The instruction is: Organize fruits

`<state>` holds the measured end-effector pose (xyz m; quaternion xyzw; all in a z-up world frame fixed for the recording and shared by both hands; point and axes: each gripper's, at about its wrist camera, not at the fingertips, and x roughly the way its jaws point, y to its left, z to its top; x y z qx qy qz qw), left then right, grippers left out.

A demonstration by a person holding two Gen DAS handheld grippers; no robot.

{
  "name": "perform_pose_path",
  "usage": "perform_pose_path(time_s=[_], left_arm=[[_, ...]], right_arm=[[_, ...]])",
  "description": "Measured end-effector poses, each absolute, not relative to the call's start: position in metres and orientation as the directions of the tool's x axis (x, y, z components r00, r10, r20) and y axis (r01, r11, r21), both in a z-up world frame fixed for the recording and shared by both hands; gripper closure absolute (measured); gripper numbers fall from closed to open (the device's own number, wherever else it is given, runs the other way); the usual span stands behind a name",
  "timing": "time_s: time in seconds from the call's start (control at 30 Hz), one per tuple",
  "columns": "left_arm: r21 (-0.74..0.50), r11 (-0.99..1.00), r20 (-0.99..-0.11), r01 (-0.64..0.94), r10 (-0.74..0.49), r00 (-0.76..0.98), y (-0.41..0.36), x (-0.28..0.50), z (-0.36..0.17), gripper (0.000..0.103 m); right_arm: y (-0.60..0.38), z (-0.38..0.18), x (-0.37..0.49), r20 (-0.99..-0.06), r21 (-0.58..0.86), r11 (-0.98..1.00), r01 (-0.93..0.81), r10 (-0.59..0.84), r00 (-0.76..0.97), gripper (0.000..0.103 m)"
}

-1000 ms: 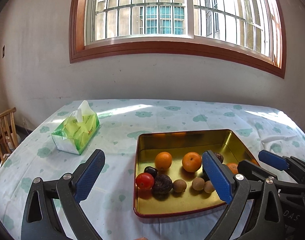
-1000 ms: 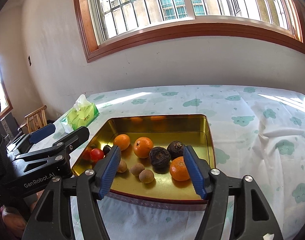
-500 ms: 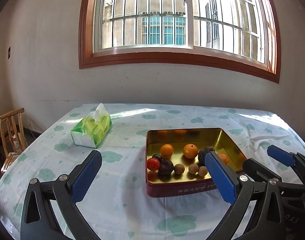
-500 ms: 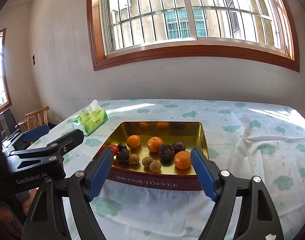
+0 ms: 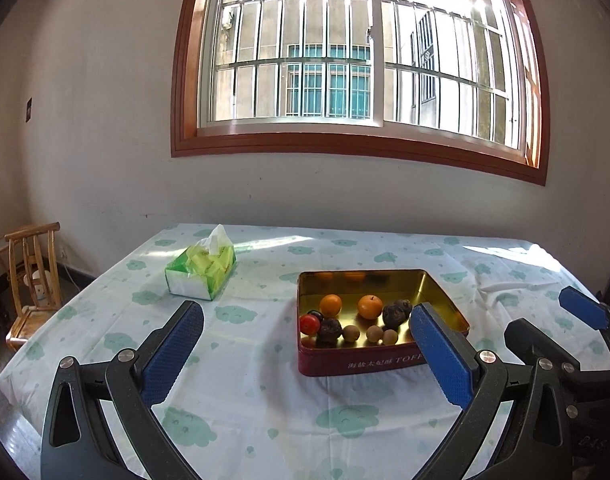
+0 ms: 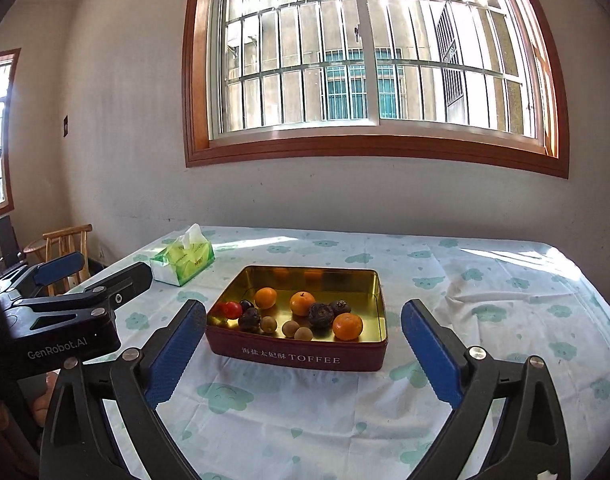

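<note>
A red toffee tin point(image 5: 369, 362) point(image 6: 297, 356) with a gold inside stands on the table and holds several fruits: oranges point(image 5: 330, 305) point(image 6: 347, 325), a red tomato point(image 5: 309, 324) point(image 6: 233, 309), dark wrinkled fruits point(image 6: 321, 314) and small brown round fruits point(image 6: 291, 328). My left gripper point(image 5: 305, 354) is open and empty, raised in front of the tin. My right gripper point(image 6: 303, 354) is open and empty, also in front of the tin. The right gripper shows at the right edge of the left wrist view point(image 5: 581, 312).
A green tissue pack point(image 5: 201, 272) point(image 6: 183, 262) lies at the table's back left. A wooden chair point(image 5: 31, 280) stands left of the table. A white cloth with green prints point(image 6: 485, 300) covers the table. A wall with a barred window is behind.
Both grippers have pulled back and up from above the tin, so the tin now looks smaller and farther away. Both stay open and empty.
</note>
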<state>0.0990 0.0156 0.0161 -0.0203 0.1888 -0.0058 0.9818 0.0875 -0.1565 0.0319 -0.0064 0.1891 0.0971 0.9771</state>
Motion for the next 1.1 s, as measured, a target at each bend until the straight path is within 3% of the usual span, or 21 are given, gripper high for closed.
perform_pose_path(time_s=[1.1], left_arm=[[-0.066,0.996,-0.285,-0.055,0.034,0.958,0.024,0.053,0.033,0.0]], right_arm=[[-0.142,0.049,0.05,-0.333,-0.02,0.984,-0.175,0.158,0.929,0.001]])
